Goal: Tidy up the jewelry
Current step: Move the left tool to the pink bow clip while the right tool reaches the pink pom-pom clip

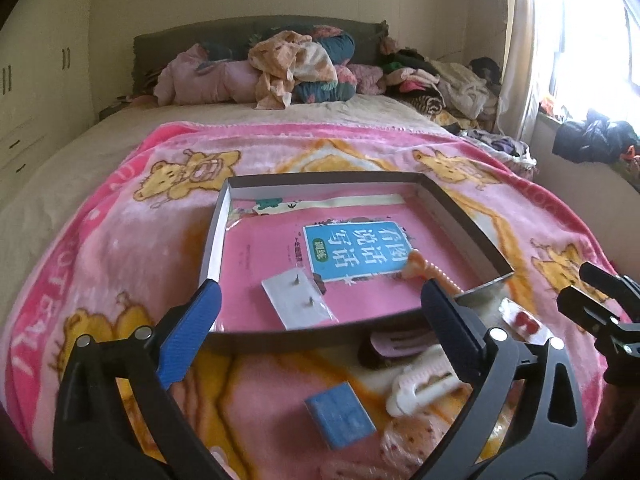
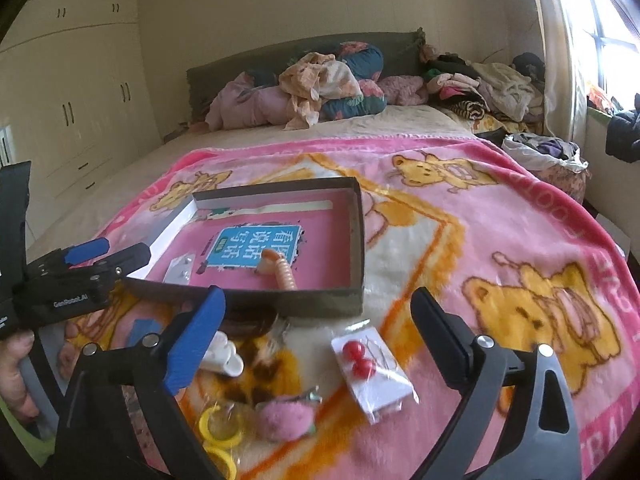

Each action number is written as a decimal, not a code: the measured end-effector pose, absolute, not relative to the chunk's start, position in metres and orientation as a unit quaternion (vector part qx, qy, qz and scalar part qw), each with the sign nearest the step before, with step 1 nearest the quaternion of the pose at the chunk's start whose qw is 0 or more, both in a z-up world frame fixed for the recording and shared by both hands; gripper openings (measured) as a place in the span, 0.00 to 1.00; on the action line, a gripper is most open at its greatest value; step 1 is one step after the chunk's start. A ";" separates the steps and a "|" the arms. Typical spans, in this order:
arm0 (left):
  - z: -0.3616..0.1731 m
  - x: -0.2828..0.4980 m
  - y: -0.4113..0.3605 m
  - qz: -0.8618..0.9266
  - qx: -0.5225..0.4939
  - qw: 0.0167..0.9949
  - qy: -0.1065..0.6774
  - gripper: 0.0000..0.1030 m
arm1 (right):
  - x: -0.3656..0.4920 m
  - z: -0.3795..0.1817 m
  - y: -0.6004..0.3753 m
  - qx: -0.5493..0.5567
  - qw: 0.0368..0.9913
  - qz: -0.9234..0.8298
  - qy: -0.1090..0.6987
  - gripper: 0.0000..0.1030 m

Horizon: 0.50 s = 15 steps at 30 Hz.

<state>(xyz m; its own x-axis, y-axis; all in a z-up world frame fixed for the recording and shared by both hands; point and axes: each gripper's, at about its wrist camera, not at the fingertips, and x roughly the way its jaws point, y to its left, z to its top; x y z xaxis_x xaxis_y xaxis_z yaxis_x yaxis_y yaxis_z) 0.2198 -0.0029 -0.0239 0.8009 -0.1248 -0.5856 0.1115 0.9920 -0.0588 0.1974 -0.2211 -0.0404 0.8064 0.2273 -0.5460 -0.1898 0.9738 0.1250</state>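
Both our grippers, the left gripper (image 1: 320, 312) and the right gripper (image 2: 320, 320), gape wide and hold nothing, while the red earring card (image 2: 372, 372) lies slanted on the pink blanket (image 2: 500, 220) just outside the box (image 2: 320, 304), nearest our right one.

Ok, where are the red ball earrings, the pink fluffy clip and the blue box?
red ball earrings (image 2: 359, 358), right wrist view, on the red balls.
pink fluffy clip (image 2: 283, 421), right wrist view, on its fluffy middle.
blue box (image 1: 340, 412), left wrist view, on its top.
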 end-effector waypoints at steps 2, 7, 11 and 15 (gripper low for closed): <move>-0.022 0.210 -0.002 -0.061 -0.014 0.951 0.302 0.89 | 0.190 -0.039 -0.222 0.033 0.951 0.109 0.289 0.90; -0.017 0.188 -0.001 -0.057 -0.018 0.955 0.290 0.89 | 0.172 -0.032 -0.226 0.030 0.954 0.111 0.278 0.90; -0.014 0.174 0.000 -0.054 -0.014 0.957 0.285 0.89 | 0.160 -0.028 -0.231 0.032 0.955 0.116 0.272 0.90; -0.013 0.162 0.003 -0.054 -0.014 0.957 0.285 0.89 | 0.148 -0.027 -0.232 0.029 0.955 0.120 0.271 0.90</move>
